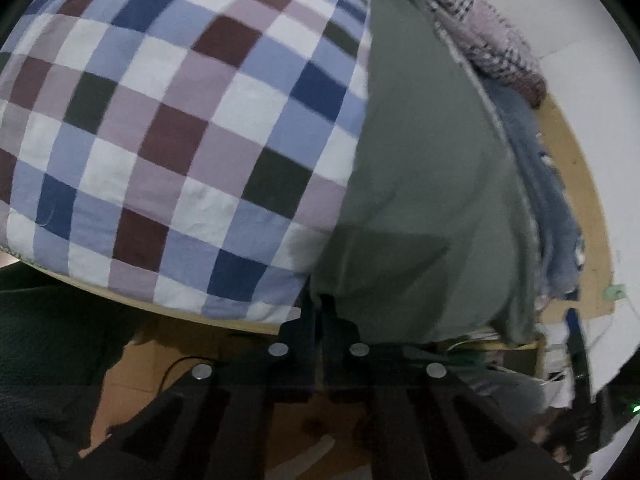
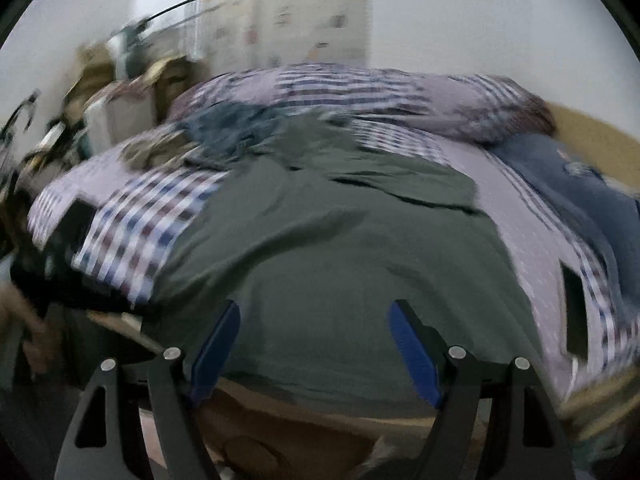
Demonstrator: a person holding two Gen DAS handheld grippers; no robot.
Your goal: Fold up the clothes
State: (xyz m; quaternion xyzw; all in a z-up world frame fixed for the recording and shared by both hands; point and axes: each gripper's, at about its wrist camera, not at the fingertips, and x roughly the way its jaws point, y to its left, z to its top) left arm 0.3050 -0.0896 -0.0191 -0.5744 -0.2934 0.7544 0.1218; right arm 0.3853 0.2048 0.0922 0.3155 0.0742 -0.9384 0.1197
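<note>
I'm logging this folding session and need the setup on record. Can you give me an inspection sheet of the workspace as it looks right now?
Surface: bed with checked cover, wooden frame at the edge.
Job's things: grey-green garment spread flat, its near hem at the bed edge.
Clutter: blue denim garment at the right; crumpled blue and tan clothes farther back.
Grippers: left hand-held gripper shut on the grey-green garment's corner; right hand-held gripper open above the hem, holding nothing.
Cables: thin dark cable on the floor below the bed.
Surroundings: white walls, curtain, blurred items at the left.
</note>
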